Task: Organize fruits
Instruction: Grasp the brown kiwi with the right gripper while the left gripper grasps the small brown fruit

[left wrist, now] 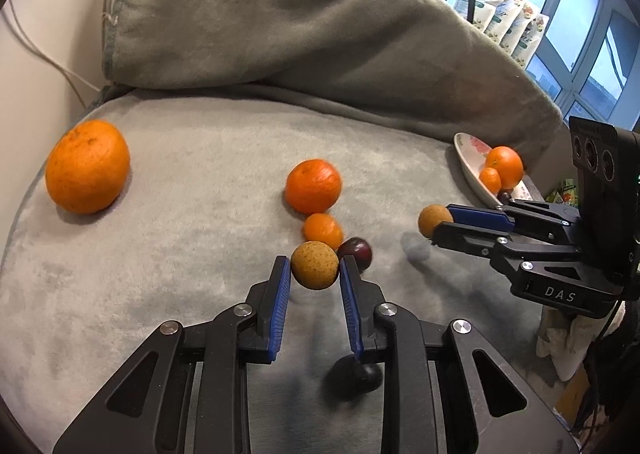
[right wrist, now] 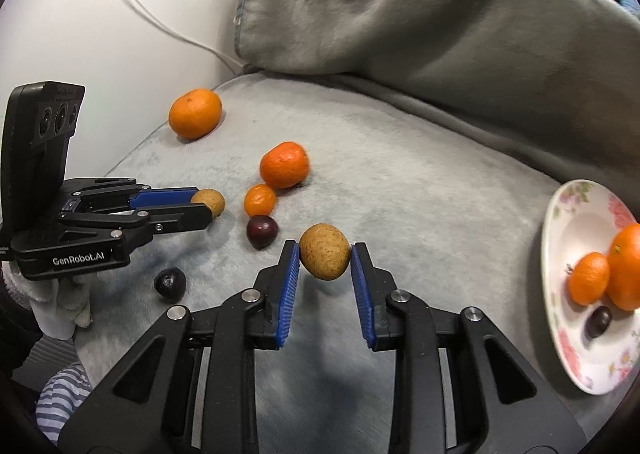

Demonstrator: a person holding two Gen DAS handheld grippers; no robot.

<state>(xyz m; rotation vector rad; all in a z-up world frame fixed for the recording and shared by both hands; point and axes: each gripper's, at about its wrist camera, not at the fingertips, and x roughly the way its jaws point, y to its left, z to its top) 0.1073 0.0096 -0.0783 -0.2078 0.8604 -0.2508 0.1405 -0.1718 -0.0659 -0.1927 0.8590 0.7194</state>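
Two handheld grippers each clamp a small speckled tan fruit above a grey plush cushion. At lower centre of the left wrist view, the left gripper point(left wrist: 315, 268) pinches its tan fruit point(left wrist: 314, 264) between blue ribbed pads, jaws narrow and pressed to both sides. The right gripper point(right wrist: 325, 256) holds a second tan fruit point(right wrist: 324, 257) the same way at the centre of its own view, apparently clear of the cushion, judging by the shadow beneath it.

Just beyond the left gripper lie a dark plum point(left wrist: 355, 252), a small mandarin point(left wrist: 323, 230) and a larger orange mandarin point(left wrist: 313, 185) in a loose cluster; a big orange point(left wrist: 87, 165) sits well apart at the left of the frame. A floral plate point(right wrist: 576, 222) at the right edge of the right wrist view already carries two orange fruits and a dark one, so it is probably where the gripped pieces are bound, like gathered with like.

The right wrist view shows the plate's contents plainly and a second dark plum point(right wrist: 170, 282) lying uncovered at lower left; the left wrist view shows that plum only as a blurred shape behind its own fingers, and the plate point(left wrist: 466, 154) only edge-on at the right. A folded grey blanket point(left wrist: 280, 14) fills the top of both views.
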